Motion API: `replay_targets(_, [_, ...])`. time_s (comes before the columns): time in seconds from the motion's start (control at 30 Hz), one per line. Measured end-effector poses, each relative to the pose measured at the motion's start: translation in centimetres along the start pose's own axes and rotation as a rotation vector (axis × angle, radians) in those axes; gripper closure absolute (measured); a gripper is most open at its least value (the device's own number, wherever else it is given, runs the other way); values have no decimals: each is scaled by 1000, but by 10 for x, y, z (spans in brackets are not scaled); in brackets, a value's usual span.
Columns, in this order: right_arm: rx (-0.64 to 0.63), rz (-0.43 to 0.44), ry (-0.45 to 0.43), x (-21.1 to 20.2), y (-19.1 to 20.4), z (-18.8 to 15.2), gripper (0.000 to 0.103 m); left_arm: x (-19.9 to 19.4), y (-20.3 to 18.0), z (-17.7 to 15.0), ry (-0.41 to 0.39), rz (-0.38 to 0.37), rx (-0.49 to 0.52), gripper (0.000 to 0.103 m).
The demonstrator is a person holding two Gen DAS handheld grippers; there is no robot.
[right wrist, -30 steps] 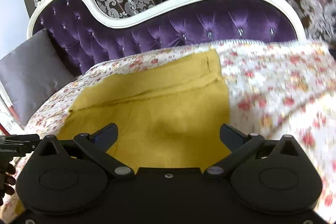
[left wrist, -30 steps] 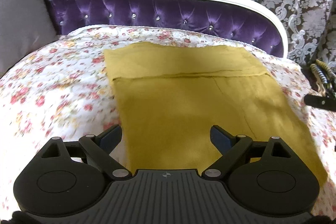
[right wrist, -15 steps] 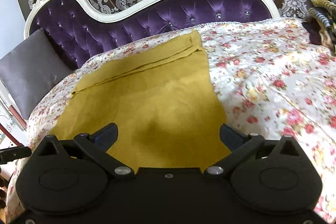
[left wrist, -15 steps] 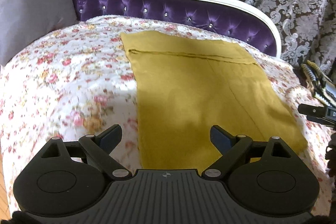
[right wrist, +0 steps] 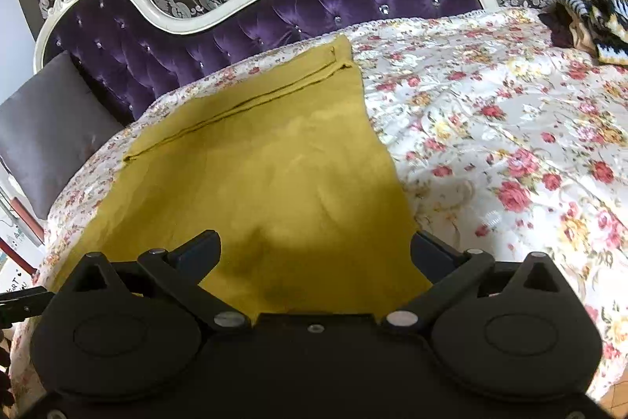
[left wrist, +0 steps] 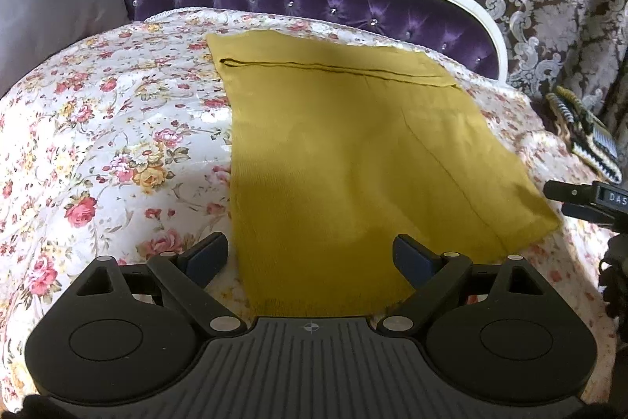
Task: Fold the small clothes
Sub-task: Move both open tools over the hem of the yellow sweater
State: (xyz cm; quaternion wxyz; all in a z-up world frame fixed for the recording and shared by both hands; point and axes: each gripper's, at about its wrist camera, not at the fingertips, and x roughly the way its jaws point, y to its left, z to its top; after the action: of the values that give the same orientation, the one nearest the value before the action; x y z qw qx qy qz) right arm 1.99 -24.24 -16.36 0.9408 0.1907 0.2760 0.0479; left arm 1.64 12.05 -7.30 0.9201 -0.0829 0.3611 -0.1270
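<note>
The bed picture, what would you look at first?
Probably the mustard-yellow cloth, spread flat in the middle of the flowery bedspread. Behind it curves a shiny purple buttoned headboard with a white frame. Both hand-held grippers, left and right, sit open at the cloth's near edge.

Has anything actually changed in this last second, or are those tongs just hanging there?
Both views shifted: the left tongs swung left, toward the mustard garment's left edge, and the right tongs swung right, toward its right edge. Nothing was gripped or released. Both stayed open, and the garment stayed flat on the floral bedspread.
</note>
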Motion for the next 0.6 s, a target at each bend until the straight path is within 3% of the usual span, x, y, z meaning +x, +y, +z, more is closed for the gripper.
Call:
replay_targets(0.4, [63,-19,22,6,-20,-7,0,4,-4,-5,-8,0,37,5])
replay_targets(0.6, [195,68,56,11,-49,-8,0,4,-3,-6,-9,-4,29,5])
